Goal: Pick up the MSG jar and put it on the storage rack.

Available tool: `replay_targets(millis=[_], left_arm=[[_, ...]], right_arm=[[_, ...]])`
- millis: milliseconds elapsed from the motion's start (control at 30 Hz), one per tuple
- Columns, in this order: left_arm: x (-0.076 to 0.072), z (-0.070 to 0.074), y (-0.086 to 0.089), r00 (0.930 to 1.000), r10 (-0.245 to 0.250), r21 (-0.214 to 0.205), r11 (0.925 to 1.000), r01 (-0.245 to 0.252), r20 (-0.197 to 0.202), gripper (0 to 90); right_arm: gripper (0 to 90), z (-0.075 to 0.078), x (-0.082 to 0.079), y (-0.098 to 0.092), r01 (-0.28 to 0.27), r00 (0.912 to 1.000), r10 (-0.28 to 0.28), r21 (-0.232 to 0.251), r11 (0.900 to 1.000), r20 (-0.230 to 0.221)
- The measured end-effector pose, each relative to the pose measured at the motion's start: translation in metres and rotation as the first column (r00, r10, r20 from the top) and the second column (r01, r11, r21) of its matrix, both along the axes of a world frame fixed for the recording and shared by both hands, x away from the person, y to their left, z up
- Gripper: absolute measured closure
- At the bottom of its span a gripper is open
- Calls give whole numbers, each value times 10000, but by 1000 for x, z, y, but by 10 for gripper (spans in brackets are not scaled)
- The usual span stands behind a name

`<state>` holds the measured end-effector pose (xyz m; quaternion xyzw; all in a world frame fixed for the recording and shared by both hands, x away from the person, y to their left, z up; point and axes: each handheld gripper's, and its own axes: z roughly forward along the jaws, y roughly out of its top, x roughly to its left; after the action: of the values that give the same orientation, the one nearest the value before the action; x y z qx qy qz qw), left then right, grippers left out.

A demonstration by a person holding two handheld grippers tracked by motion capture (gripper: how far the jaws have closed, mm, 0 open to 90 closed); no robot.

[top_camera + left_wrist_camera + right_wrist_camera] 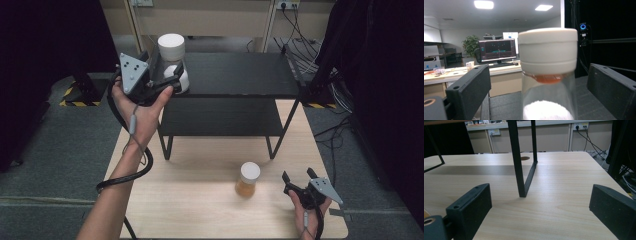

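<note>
— Why does your left gripper (170, 80) sit up at the shelf's top tier?

— I'm at eleven o'clock on the black metal rack (240, 75), jaws spread wide, the clear jar (548, 75) standing between them untouched. Smooth glass-like wall, ribbed white lid, white powder inside.

— And the right gripper (300, 176)?

— Open and empty at five o'clock on the pale wood table (200, 200), waiting beside the amber jar (247, 179).

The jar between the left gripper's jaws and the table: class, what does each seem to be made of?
Jar: clear, smooth body, glass or plastic, cannot tell which; the room shows through it. Its lid looks like matt white plastic, moulded with a stepped rim. Table: pale wood or wood-look laminate, with straight grain lines and a low sheen.
</note>
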<state>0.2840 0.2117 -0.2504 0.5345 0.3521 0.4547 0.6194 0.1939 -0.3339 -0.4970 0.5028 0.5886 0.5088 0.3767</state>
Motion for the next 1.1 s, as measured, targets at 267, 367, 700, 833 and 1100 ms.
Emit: replay_targets(millis=[267, 367, 700, 833, 1100], left_arm=[[-9, -11, 0, 9998, -189, 196, 9996, 188, 20, 47], [-11, -16, 1, 9997, -246, 174, 9995, 245, 21, 47], [-23, -34, 4, 9988, -451, 278, 9986, 446, 176, 46], [-28, -42, 5, 9982, -543, 255, 9982, 536, 260, 46], [-40, -59, 8, 9961, -786, 234, 9967, 777, 405, 44]], right_arm=[[46, 0, 0, 0, -10, 10000, 10, 31, 10000, -12], [46, 0, 0, 0, -13, 10000, 13, 17, 10000, -4], [46, 0, 0, 0, -12, 10000, 12, -23, 10000, 1], [46, 0, 0, 0, -10, 10000, 10, -29, 10000, 7], [45, 0, 0, 1, 0, 10000, 0, -81, 10000, 12]])
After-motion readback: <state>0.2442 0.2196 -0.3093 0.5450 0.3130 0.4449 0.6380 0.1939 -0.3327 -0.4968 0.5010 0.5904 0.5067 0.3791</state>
